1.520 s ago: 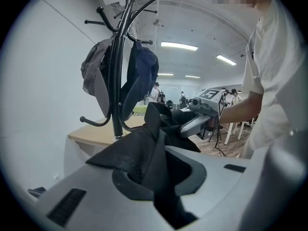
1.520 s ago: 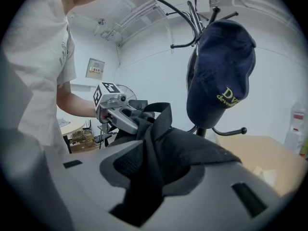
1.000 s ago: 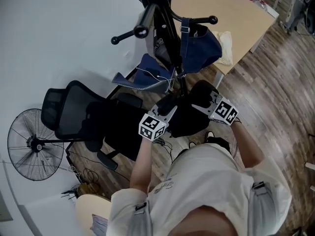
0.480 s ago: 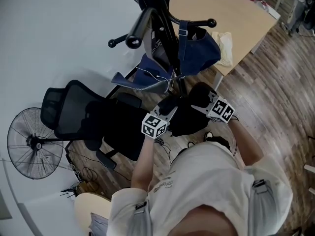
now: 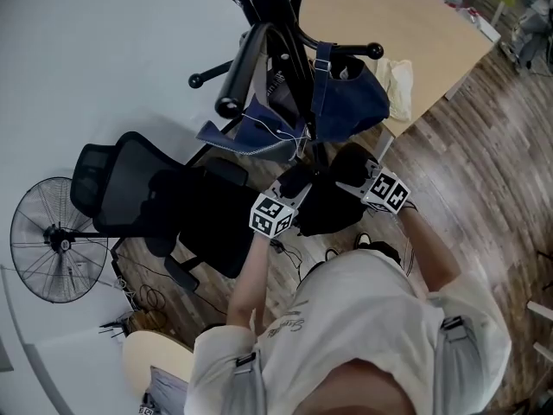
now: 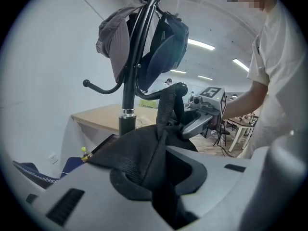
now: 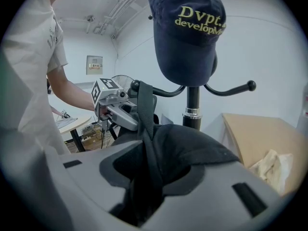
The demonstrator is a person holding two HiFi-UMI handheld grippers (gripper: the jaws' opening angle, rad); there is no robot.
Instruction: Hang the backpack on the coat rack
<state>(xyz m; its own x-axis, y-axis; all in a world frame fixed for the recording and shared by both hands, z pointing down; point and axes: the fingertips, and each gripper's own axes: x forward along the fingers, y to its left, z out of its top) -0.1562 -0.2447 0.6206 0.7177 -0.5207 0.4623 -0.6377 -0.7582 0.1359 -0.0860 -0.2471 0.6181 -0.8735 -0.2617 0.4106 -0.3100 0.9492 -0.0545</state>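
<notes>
Black backpack (image 5: 332,207) clamped by left gripper (image 5: 294,185) and right gripper (image 5: 351,180); coat rack (image 5: 290,55) at twelve o'clock. Lower hook (image 7: 231,91) sits higher than the bag.

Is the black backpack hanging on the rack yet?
Not freely: the backpack has its strap over a hook, but the left hand-held gripper and right hand-held gripper clamp it.

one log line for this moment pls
stage: hanging backpack | left gripper: shut on backpack | right gripper: shut on backpack | strap: over hook of coat rack | release: not yet
</notes>
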